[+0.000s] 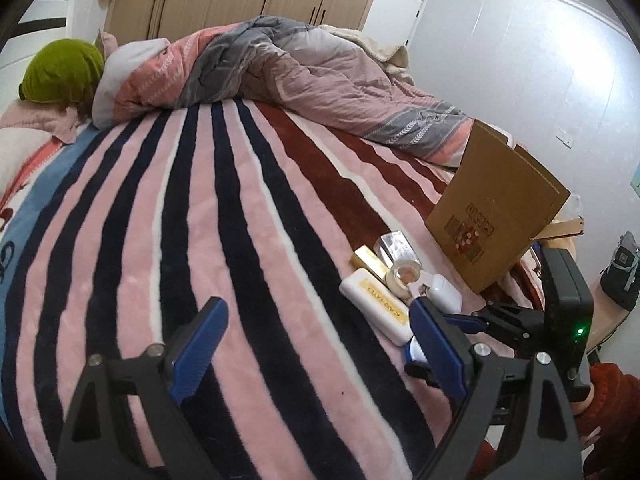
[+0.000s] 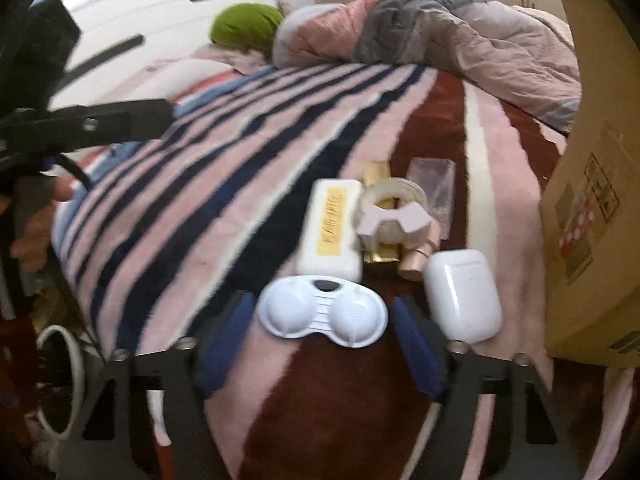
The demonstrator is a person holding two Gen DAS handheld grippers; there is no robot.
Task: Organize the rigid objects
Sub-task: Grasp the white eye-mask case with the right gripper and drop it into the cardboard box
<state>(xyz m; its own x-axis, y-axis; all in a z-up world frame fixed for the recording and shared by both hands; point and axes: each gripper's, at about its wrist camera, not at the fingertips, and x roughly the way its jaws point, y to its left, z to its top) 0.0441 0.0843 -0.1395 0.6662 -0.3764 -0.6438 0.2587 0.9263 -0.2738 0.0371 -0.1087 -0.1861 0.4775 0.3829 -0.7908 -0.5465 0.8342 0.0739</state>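
White twin-dome case [image 2: 323, 311] lying on striped bed blanket [image 2: 224, 152], lower centre of right wrist view, long axis running left-right across frame. Right claw [image 2: 320, 344] straddling it, blue pads flanking both ends, partly open, not visibly pressing. Left claw [image 1: 316, 344] gaping wide, empty, sitting left of object cluster. Cardboard box [image 2: 592, 184] standing at right edge.

Small rigid items clustered on striped bed blanket [image 2: 248, 128], beside cardboard box [image 2: 592, 216].
White double-dome case [image 2: 322, 312]: flat, nearest, lying between blue pads.
White earbud case [image 2: 464, 292]: lid shut, right of it, near box.
White bar with yellow label [image 2: 332, 228]: lying lengthwise.
Tape roll [image 2: 394, 196]: atop gold box [image 2: 378, 172].
Clear plastic case [image 2: 434, 184]: farthest right.
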